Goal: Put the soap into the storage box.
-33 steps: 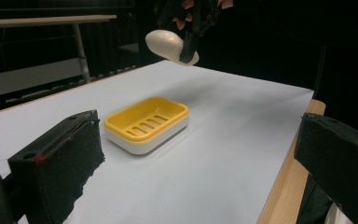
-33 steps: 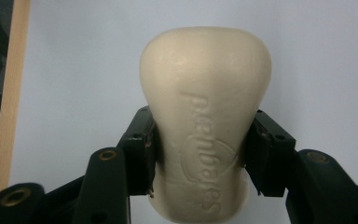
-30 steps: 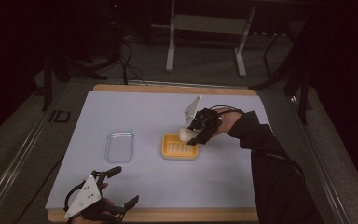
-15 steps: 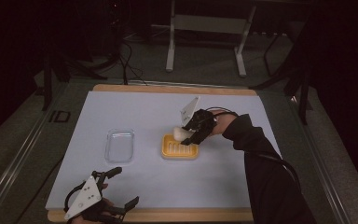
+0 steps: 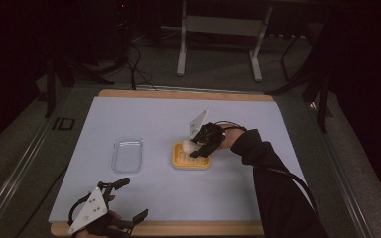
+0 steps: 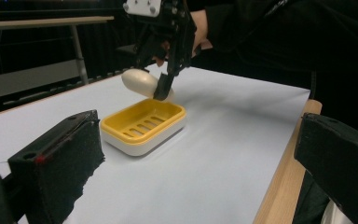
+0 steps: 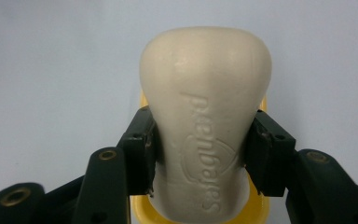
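- Table (image 5: 149, 119): flat rectangular top under a smooth, matte pale-blue sheet; bare light-wood strip along near and far edges.
- Right gripper (image 5: 194, 148): black jaws pinching a bar of soap at both flanks, pads pressed into its sides; grey three-cornered plate on top, cable trailing back over a dark sleeve.
- Left gripper (image 5: 129, 201): resting at the near left edge of the table, well apart from the work; jaws spread wide, nothing between them; pads black and coarse, fibrous in texture.
- Soap dish (image 6: 143, 125): rounded-rectangle tray, glossy yellow inner part with slotted floor, seated in a white base; near table centre.
- Clear lid or tray (image 5: 127, 154): transparent plastic, rounded corners, lying flat left of the soap dish, apart from it.
- Bar of soap (image 7: 205, 126): cream-white, smooth, waxy, rounded oval with embossed lettering; held tilted above the far end of the soap dish, not resting in it.
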